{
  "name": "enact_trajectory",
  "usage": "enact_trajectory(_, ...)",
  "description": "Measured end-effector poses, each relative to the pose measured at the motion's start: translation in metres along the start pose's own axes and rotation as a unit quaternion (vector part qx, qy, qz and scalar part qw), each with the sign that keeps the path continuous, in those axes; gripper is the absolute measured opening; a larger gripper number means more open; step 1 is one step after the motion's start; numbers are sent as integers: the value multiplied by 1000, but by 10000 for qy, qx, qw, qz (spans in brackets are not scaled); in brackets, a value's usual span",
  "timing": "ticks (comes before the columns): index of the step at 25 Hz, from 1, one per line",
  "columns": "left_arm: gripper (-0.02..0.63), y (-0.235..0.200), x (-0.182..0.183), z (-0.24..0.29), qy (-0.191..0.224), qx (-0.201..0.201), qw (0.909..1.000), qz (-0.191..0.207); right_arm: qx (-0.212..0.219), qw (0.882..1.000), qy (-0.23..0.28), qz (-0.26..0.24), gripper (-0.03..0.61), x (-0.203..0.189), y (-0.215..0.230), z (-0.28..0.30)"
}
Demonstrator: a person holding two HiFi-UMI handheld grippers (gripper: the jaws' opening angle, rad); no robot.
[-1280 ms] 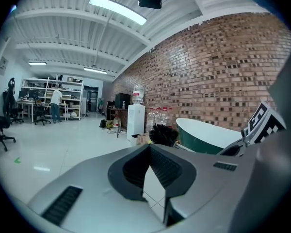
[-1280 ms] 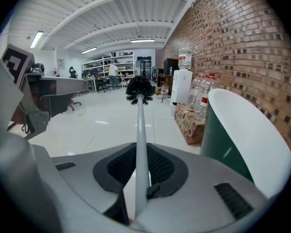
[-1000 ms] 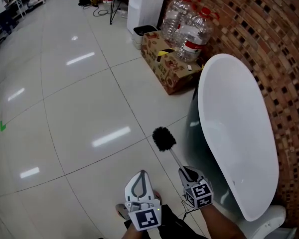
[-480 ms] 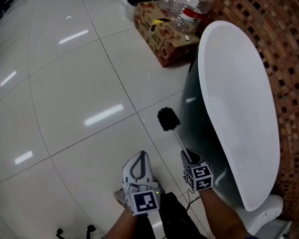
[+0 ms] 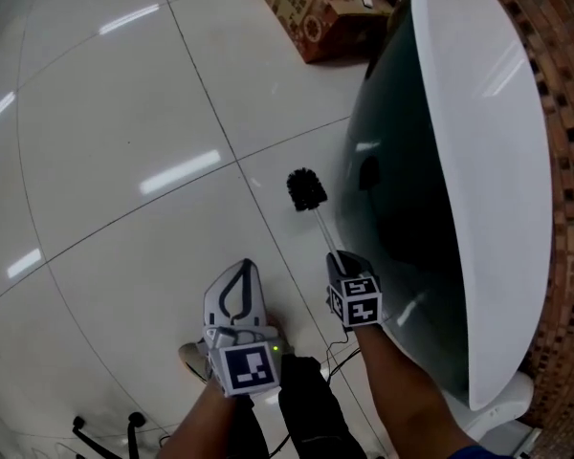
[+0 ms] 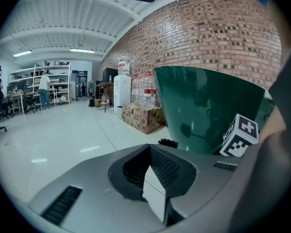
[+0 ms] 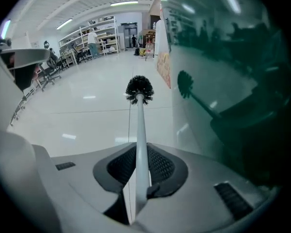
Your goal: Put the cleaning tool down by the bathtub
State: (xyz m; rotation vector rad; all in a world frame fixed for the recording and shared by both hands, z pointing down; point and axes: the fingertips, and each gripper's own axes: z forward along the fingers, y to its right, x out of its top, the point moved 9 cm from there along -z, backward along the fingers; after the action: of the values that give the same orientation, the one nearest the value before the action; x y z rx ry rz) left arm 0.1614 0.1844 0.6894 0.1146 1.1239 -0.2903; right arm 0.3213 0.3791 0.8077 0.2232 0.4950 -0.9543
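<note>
My right gripper (image 5: 342, 261) is shut on the white handle of a toilet brush (image 5: 307, 190), whose black bristle head points forward over the floor tiles, close beside the bathtub (image 5: 478, 170). In the right gripper view the brush (image 7: 139, 90) runs straight out from between the jaws, with the tub's dark green wall (image 7: 223, 81) just to its right and mirroring it. The tub is white inside and green outside. My left gripper (image 5: 237, 295) hangs to the left of the right one, jaws closed with nothing between them (image 6: 153, 188).
A printed cardboard box (image 5: 320, 8) sits on the floor beyond the tub's far end. A brick wall (image 5: 569, 84) runs behind the tub. Glossy white floor tiles (image 5: 124, 161) stretch to the left. A cable and a shoe lie by my feet (image 5: 196, 360).
The view has moved forward and tilted down, and the tub now fills the right side. The brush head has come closer to the tub's green wall. Both grippers keep their state.
</note>
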Motion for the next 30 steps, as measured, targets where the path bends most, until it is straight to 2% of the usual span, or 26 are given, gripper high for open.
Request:
enact_trajectory(8, 5, 46, -53, 49, -222, -461, 9982, 310, -80, 9984, -547, 81, 72, -63, 41, 76)
enact_trajectory(12, 5, 51, -84, 60, -376, -475, 9976, 340, -116, 9969, -764, 130, 72, -87, 55, 111)
enact_trajectory(17, 5, 52, -104, 86, -519, -418, 9975, 238, 30, 9944, -1049, 156, 74, -93, 66, 146)
enact_trajectory(21, 5, 51, -114, 84, -551, -486, 9971, 187, 8, 9906, -1312, 379, 98, -113, 60, 157)
enact_trajectory(24, 5, 50, -110, 79, -527, -514, 9971, 167, -10, 9883, -1468, 423, 185, -119, 62, 159)
enact_trajectory(30, 5, 43, -106, 50, -610, -478, 9970, 80, -200, 9907, -1292, 385, 186, -114, 49, 121)
